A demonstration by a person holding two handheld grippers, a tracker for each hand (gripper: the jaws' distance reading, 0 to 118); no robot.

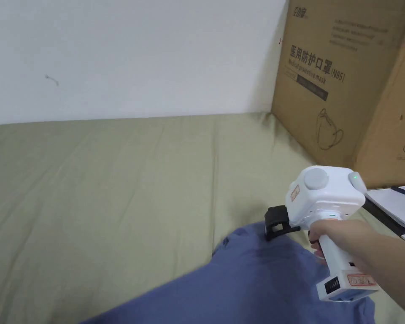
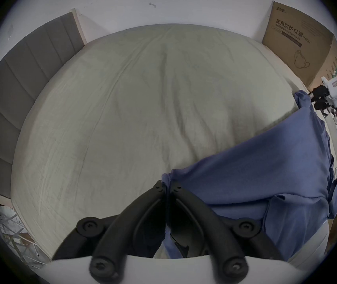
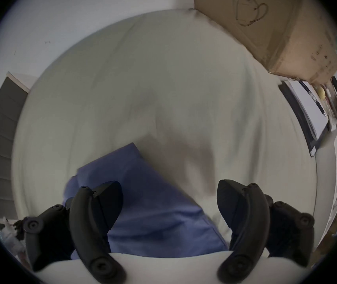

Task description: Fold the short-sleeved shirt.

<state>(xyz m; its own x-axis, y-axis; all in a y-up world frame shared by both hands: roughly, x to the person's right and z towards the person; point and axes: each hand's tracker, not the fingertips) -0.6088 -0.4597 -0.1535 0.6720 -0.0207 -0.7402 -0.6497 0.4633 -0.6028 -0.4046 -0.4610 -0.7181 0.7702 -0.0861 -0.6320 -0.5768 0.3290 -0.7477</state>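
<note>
The left gripper [image 2: 168, 188] is clenched on a corner of the blue short-sleeved cotton shirt [image 2: 255, 177] near the olive bed sheet's [image 1: 113, 190] right edge; the right gripper [image 3: 169, 198] gapes above it, beside a brown cardboard box [image 1: 345, 76] with "N95" printed on it.

The blue short-sleeved shirt [image 2: 255, 173] is lying partly bunched at the near edge of the olive bed sheet [image 2: 139, 108], one corner lifting toward the cardboard box [image 2: 298, 42].
</note>
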